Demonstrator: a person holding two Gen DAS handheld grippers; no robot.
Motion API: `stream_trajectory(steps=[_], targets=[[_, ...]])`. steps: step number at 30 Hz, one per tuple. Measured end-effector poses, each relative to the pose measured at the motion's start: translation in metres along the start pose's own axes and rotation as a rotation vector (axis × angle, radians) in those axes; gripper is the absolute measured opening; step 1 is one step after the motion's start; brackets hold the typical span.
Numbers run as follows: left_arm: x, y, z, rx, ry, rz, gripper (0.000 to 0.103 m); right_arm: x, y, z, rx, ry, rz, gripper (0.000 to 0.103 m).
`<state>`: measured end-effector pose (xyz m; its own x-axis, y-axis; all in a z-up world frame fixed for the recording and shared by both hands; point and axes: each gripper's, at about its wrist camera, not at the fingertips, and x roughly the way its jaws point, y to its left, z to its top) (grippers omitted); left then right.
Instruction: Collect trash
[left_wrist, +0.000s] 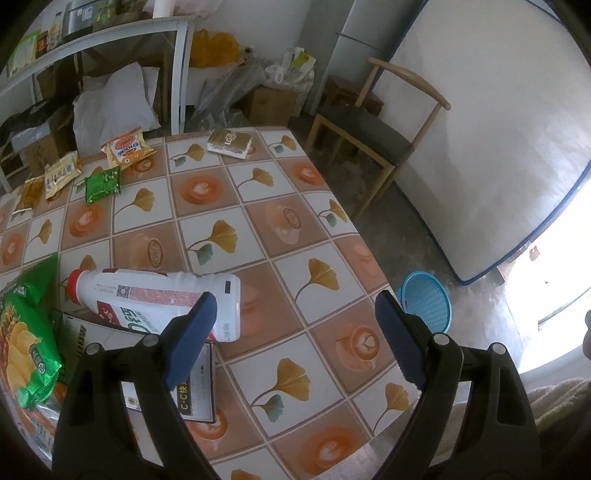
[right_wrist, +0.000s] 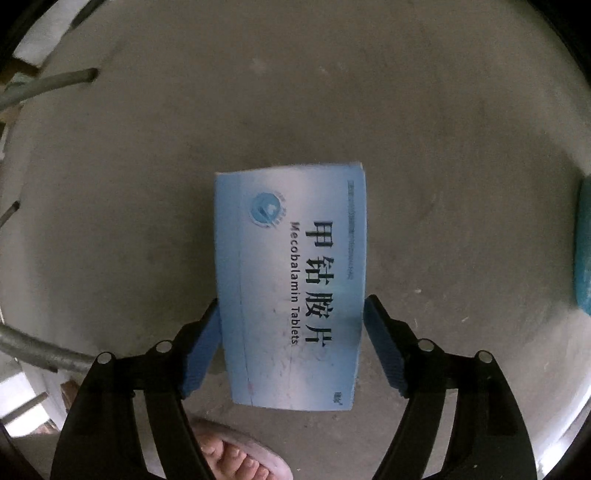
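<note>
In the right wrist view a pale blue tablet box lies flat on the grey concrete floor. My right gripper points straight down over it and stands open; the near half of the box lies between the blue pads, which sit at its long edges without squeezing it. In the left wrist view my left gripper is wide open above the patterned table, holding nothing. A white bottle with a red cap lies on its side just left of the left finger. The blue trash basket stands on the floor beyond the table's edge.
A green chip bag and a dark booklet lie at the table's near left. Several snack wrappers and a small box lie at the far side. A wooden chair stands beyond. A person's sandalled foot is beside the tablet box.
</note>
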<state>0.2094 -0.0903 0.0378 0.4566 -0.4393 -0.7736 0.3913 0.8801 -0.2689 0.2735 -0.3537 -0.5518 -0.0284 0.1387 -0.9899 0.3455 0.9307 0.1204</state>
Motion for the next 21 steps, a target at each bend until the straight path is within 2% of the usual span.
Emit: stream_trajectory(steps=[2, 5, 9, 14, 16, 19, 21], targets=[[0.000, 0.000, 0.000, 0.003, -0.002, 0.000, 0.083, 0.001, -0.002, -0.002, -0.005, -0.008, -0.034, 0.069], [-0.002, 0.001, -0.001, 0.004, -0.009, 0.002, 0.083, -0.001, -0.009, -0.007, 0.003, -0.016, -0.050, 0.069], [-0.006, 0.003, -0.002, -0.004, -0.025, -0.005, 0.083, -0.025, -0.030, -0.023, 0.039, -0.058, -0.011, 0.069], [-0.010, 0.008, -0.002, -0.014, -0.051, -0.020, 0.083, -0.120, -0.071, -0.078, 0.076, -0.222, 0.050, 0.069], [-0.011, 0.011, -0.003, -0.021, -0.057, -0.029, 0.083, -0.183, -0.098, -0.109, 0.107, -0.329, 0.068, 0.069], [-0.013, 0.015, -0.006, -0.029, -0.066, -0.039, 0.083, -0.257, -0.142, -0.134, 0.175, -0.451, 0.068, 0.069], [-0.015, 0.017, -0.008, -0.034, -0.074, -0.048, 0.083, -0.293, -0.178, -0.137, 0.221, -0.515, 0.016, 0.069]])
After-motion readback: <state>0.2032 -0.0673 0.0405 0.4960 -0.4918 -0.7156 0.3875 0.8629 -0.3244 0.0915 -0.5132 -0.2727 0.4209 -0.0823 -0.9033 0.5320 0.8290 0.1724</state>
